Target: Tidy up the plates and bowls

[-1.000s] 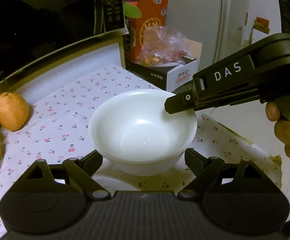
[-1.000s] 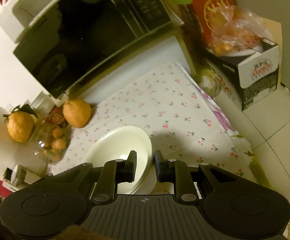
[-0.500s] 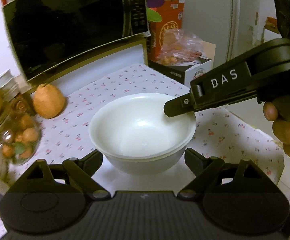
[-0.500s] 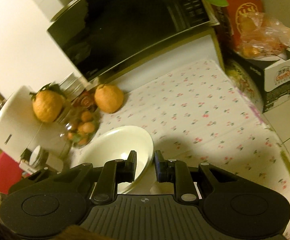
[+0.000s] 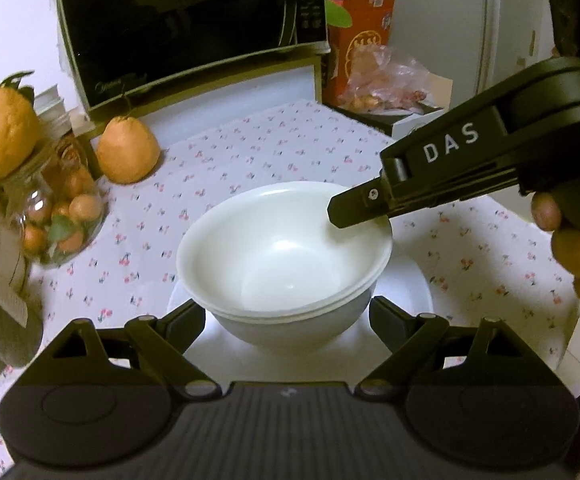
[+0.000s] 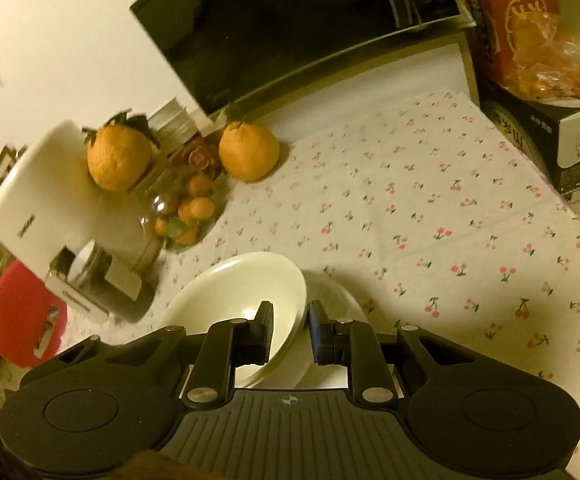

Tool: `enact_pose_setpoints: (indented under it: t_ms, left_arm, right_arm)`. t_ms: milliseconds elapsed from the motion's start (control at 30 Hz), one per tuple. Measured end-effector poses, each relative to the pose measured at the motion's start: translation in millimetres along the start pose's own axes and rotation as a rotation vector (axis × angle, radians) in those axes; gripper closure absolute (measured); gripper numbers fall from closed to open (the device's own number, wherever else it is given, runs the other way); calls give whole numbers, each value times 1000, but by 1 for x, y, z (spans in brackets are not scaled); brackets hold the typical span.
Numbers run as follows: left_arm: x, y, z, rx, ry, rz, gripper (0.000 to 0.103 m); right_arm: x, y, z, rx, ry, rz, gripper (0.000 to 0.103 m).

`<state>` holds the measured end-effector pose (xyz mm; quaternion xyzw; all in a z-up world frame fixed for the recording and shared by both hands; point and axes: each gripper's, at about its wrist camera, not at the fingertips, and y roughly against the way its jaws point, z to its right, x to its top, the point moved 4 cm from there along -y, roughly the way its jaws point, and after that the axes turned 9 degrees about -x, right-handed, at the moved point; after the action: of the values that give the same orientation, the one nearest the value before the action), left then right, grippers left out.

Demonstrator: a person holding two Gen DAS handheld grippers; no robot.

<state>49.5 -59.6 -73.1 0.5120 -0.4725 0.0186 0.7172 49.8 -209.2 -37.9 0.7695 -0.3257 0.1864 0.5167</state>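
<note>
Pinching the rim of the stacked white bowls (image 5: 284, 256) from the right side, the right gripper (image 6: 290, 330) has its jaws closed on the bowl wall, one finger inside and one outside. The left gripper (image 5: 286, 318) has its jaws spread wide on either side of the lower bowl, and whether its pads actually touch the bowl cannot be told. Under the bowls shows a white plate (image 5: 406, 292) over the cherry-print cloth on the tabletop (image 5: 250, 152), with a black microwave (image 5: 190, 20), an orange fruit (image 5: 128, 152) and a glass jar (image 5: 60, 216) of small oranges behind.
</note>
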Motion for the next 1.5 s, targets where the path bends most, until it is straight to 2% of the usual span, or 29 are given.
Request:
enact_pose_setpoints:
  t_ms: [700, 900, 1133, 1233, 1333, 1400, 1467, 1500]
  left_arm:
    - [-9, -7, -3, 12, -6, -28, 16]
    - [-9, -7, -5, -2, 8, -30, 7]
    - [-10, -8, -10, -10, 37, -57, 4]
    - [-10, -7, -11, -15, 46, -62, 3]
    - [-9, -5, -11, -21, 54, -60, 2]
    - [-9, -3, -11, -24, 56, -62, 1]
    - [-9, -2, -10, -27, 54, -64, 1]
    - [-9, -2, -9, -29, 53, -65, 1]
  right_arm:
    - [-8, -8, -3, -7, 16, -13, 84]
    - [-8, -10, -1, -15, 6, -28, 81]
    - [-8, -12, 5, -15, -28, -50, 80]
    - [-8, -12, 6, -17, -43, -54, 72]
    - [-7, -12, 5, -18, -47, -52, 72]
    - [-7, -11, 6, -14, -56, -50, 65]
    - [-6, -9, 7, -13, -63, -43, 52]
    - [-5, -9, 7, -12, -65, -38, 50]
